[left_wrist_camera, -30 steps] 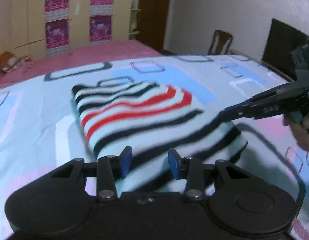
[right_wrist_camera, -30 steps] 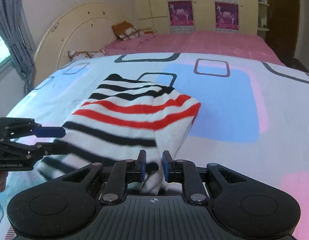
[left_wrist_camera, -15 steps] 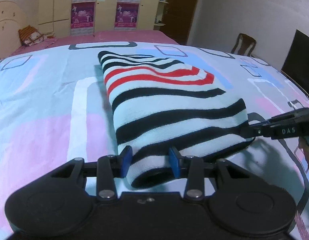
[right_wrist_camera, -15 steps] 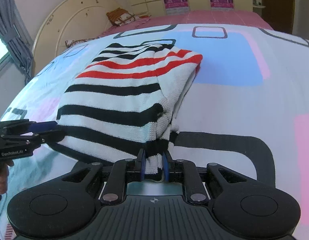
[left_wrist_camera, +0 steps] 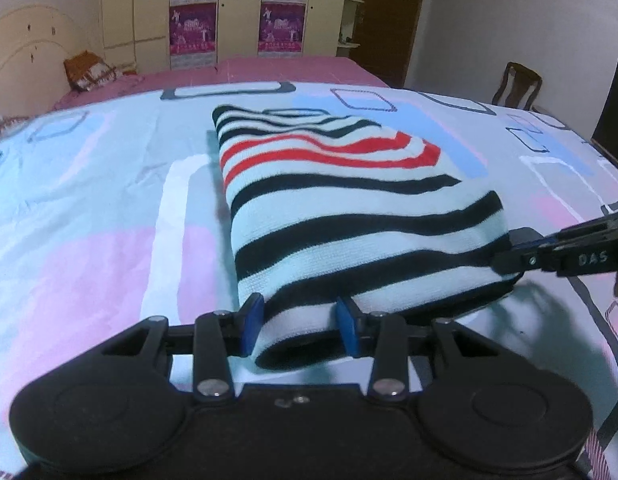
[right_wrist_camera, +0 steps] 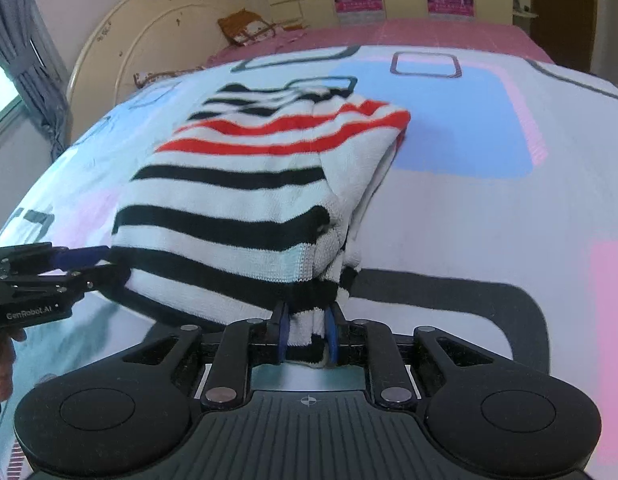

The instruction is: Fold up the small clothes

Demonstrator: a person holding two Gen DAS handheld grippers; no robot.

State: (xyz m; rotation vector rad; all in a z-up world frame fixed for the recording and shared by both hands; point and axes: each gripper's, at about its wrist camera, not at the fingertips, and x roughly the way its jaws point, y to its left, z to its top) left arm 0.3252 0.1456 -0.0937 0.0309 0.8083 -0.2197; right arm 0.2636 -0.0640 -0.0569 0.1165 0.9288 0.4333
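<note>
While both grippers carry the near hem of the striped garment [left_wrist_camera: 349, 208], the fold is judged to be at the lay-down stage on the bed [left_wrist_camera: 89, 208].

1. Left gripper [left_wrist_camera: 297, 322]: its blue fingers [left_wrist_camera: 251, 320] stand at a moderate gap, closed on the rolled left corner of the hem. Keep this hold until the corner rests flat.
2. Garment: it lies along the middle of the bed, red stripes toward the far edge, black stripes toward the near edge. Keep the hem taut between the 2 holds so the top layer settles without wrinkles.
3. Right gripper [right_wrist_camera: 305, 334]: its fingers [right_wrist_camera: 283, 330] stand narrow, pinching the bunched right corner. Lower both corners level, align the edges, and only then release.
</note>
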